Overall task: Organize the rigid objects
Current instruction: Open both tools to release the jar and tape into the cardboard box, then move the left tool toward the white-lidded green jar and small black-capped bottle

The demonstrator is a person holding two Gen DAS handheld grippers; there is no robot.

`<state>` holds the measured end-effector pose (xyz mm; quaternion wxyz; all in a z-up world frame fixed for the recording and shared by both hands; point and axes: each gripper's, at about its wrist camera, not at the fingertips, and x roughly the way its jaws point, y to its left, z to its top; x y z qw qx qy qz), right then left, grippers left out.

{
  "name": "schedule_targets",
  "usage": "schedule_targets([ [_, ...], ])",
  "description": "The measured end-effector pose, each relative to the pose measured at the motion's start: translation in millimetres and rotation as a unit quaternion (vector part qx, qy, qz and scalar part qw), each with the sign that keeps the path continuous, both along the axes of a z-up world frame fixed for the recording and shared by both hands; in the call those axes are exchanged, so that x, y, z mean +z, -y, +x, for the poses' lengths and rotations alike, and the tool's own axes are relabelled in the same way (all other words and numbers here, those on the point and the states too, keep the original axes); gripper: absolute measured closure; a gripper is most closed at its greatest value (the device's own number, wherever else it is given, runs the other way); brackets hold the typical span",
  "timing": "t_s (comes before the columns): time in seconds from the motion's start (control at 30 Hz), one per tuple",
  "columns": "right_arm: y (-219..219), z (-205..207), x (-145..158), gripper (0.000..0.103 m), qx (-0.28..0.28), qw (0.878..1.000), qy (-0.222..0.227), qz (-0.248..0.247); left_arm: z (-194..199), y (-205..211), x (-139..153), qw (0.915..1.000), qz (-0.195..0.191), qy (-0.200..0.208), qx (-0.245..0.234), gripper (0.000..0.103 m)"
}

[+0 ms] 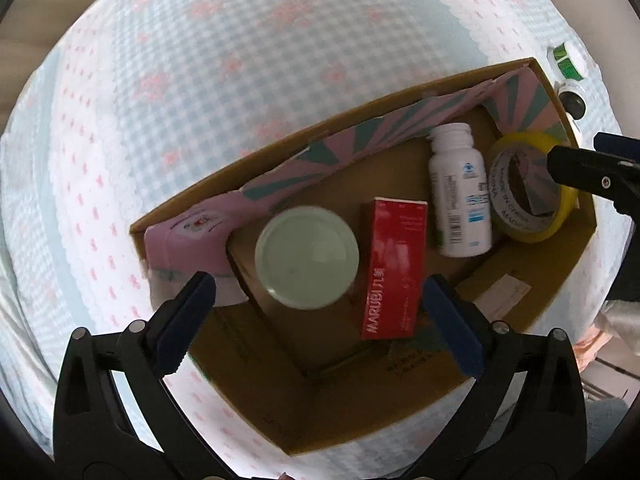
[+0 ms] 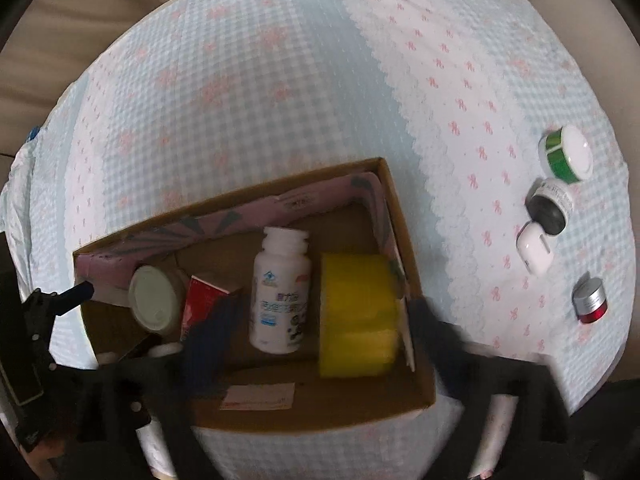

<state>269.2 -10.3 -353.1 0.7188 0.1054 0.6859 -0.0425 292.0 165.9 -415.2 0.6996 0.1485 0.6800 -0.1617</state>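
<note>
An open cardboard box (image 1: 352, 408) (image 2: 328, 408) sits on the checked cloth. Inside it lie a jar with a pale lid (image 1: 307, 257) (image 2: 154, 300), a red carton (image 1: 394, 268) (image 2: 204, 300), a white pill bottle (image 1: 460, 192) (image 2: 280, 292) and a yellow tape roll (image 1: 532, 188) (image 2: 358, 316). My left gripper (image 1: 316, 320) is open and empty above the jar and carton. My right gripper (image 2: 316, 324) is open, blurred, with its jaws on either side of the bottle and the tape roll; nothing is held.
Outside the box to the right on the cloth stand a green-and-white jar (image 2: 566, 156), a dark-capped small jar (image 2: 550, 208), a white earbud case (image 2: 534, 248) and a red-and-silver jar (image 2: 590, 300). A pink patterned liner (image 1: 360, 136) lines the box's far wall.
</note>
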Motion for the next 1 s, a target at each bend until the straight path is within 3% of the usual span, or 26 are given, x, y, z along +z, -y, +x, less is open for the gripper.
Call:
schedule_targets([
  [0.3,1,-10,13,0.0,0.016,1.0,0.021,0.006,-11,-13,20,0.9993,-0.013,0.009,0.033,0.0],
  [0.5,-3,-21,32,0.0,0.018,0.999,0.04,0.021,-31,-19,55,0.9978,-0.021,0.037,0.051,0.0],
  [0.73,-13,-40,78,0.0,0.043,0.996,0.077,0.018,-61,-35,100,0.9933,-0.026,0.079,0.081,0.0],
  [1.0,-24,-81,150,0.0,0.082,0.988,0.129,-0.01,-117,-59,180,0.9763,-0.054,0.146,0.15,0.0],
])
